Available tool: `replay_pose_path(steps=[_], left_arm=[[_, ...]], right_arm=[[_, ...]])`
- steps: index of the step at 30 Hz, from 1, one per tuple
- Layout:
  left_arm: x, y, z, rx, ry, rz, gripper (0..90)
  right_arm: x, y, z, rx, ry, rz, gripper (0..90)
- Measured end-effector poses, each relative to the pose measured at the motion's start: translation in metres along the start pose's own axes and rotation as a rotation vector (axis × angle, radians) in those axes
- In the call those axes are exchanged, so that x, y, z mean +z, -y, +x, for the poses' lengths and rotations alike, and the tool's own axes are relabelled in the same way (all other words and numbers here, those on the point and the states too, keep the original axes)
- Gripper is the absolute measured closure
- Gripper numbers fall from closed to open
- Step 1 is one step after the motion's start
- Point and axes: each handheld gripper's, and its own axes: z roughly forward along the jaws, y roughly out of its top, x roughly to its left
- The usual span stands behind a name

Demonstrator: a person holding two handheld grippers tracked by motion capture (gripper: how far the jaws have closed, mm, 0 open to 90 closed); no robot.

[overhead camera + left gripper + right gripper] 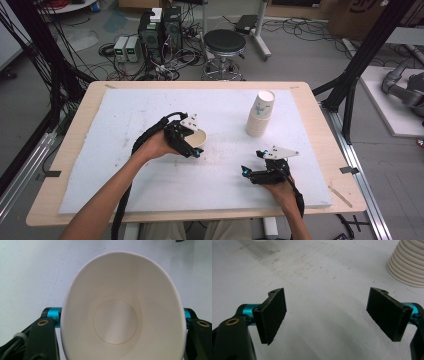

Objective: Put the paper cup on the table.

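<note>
Left gripper (192,145): near the middle of the white foam board (125,165), slightly toward its left half; jaws clamped on a single paper cup (198,138).
Single paper cup: gripped between the left jaws, tipped on its side with the mouth facing the gripper camera; in the left gripper view the rim (75,287) squeezed into an oval and the round bottom (115,322) seen straight down the inside.
Left hand (155,145): wrapped around the gripper's rear, forearm coming in from the bottom edge at a slant toward the board's centre, cable trailing along the arm.
Right gripper (250,172): low over the board near its front edge, right of centre; jaws spread wide, nothing between them, bare foam between the two black pads (273,315).
Right hand (280,187): behind the gripper by the front edge, forearm rising from the bottom; grey three-cornered plate (280,152) on top.
Stack of paper cups (261,114): upright toward the board's far right part, well apart from both grippers; ribbed rims at the upper right of the right gripper view (409,262).
Table (320,130): light wood, edge showing around the foam board.
</note>
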Motion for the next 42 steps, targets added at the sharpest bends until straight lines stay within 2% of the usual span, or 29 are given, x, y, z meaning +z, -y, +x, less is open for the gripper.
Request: replay_pose_path(steps=[9, 16, 23, 25, 29, 32, 36, 37, 42], left_arm=[[0.014, 0.001, 0.004, 0.005, 0.0, 0.039, 31.3], [0.025, 0.004, 0.005, -0.004, 0.023, 0.08, 31.2], [0.026, 0.004, 0.008, -0.025, 0.031, 0.076, 30.6], [0.027, 0.004, 0.008, -0.049, 0.026, 0.084, 27.1], [0.028, 0.007, 0.011, -0.083, 0.062, 0.084, 19.5], [0.027, 0.01, 0.011, -0.085, 0.07, 0.081, 19.4], [0.026, 0.018, 0.009, -0.084, 0.063, 0.074, 19.5], [0.024, 0.022, 0.01, -0.099, 0.06, 0.056, 19.5], [0.015, 0.029, 0.008, -0.115, 0.049, 0.03, 19.3]], right_arm=[[0.0, 0.0, 0.0, 0.003, -0.001, -0.005, 16.8], [-0.001, 0.0, 0.0, 0.005, -0.004, -0.006, 16.8], [-0.001, 0.0, 0.0, 0.005, -0.004, -0.006, 16.8], [0.0, 0.0, 0.0, 0.003, -0.004, -0.005, 16.9], [0.0, 0.0, 0.0, -0.003, 0.0, -0.003, 16.9], [0.0, 0.0, 0.0, 0.0, 0.001, -0.003, 16.9], [0.0, 0.0, 0.0, 0.0, -0.002, -0.002, 16.9], [0.0, 0.0, 0.0, 0.004, -0.001, 0.0, 16.9], [0.0, 0.0, 0.0, 0.006, -0.002, 0.002, 16.9]])
